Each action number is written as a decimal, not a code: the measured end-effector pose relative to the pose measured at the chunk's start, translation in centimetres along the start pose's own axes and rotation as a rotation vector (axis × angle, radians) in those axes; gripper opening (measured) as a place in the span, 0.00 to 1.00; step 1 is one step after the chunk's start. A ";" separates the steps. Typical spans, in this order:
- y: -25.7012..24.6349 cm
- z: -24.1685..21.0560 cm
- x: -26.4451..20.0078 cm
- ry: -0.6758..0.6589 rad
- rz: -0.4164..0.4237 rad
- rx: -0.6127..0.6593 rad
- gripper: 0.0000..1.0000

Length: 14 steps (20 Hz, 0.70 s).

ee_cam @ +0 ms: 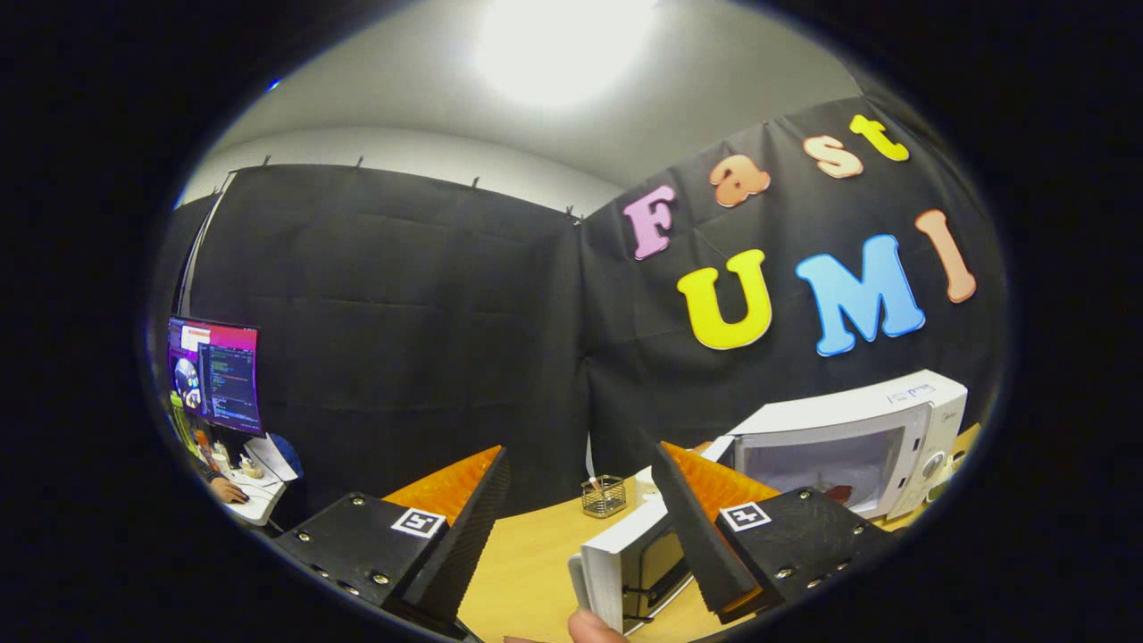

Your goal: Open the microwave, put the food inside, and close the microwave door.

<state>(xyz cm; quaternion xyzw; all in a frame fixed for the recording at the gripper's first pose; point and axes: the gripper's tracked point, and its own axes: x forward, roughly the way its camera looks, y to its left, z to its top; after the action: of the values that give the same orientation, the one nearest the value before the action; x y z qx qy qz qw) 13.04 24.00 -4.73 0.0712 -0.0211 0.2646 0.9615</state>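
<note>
Fingers (580, 527) spread wide, nothing held, raised above wood surface (527, 554).

Microwave (857, 438) lower right of frame, beyond right finger; door (625, 558) swung wide open, lying between fingers, edge-on. Fingertip of person's hand (594, 628) touches door's near edge at frame bottom, prob steadying it or readying swing shut.

Dark reddish item (839, 493) inside cavity, likely food, too small to be sure. Judged: only closing left.

Wire mesh holder (604, 496) on surface behind door, near swing path. Monitor (217, 375) far left w/ another person's hand (230, 491) at keyboard, well apart.
</note>
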 end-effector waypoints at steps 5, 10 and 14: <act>6.1 -5.8 1.8 0.134 0.115 -0.006 0.80; 6.3 -12.9 4.0 0.290 0.049 0.012 0.17; 2.6 -16.3 3.6 0.365 -0.051 -0.031 0.09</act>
<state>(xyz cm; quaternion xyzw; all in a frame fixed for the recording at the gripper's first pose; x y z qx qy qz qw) 14.88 30.47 -20.26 0.0077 0.1515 0.2485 0.9567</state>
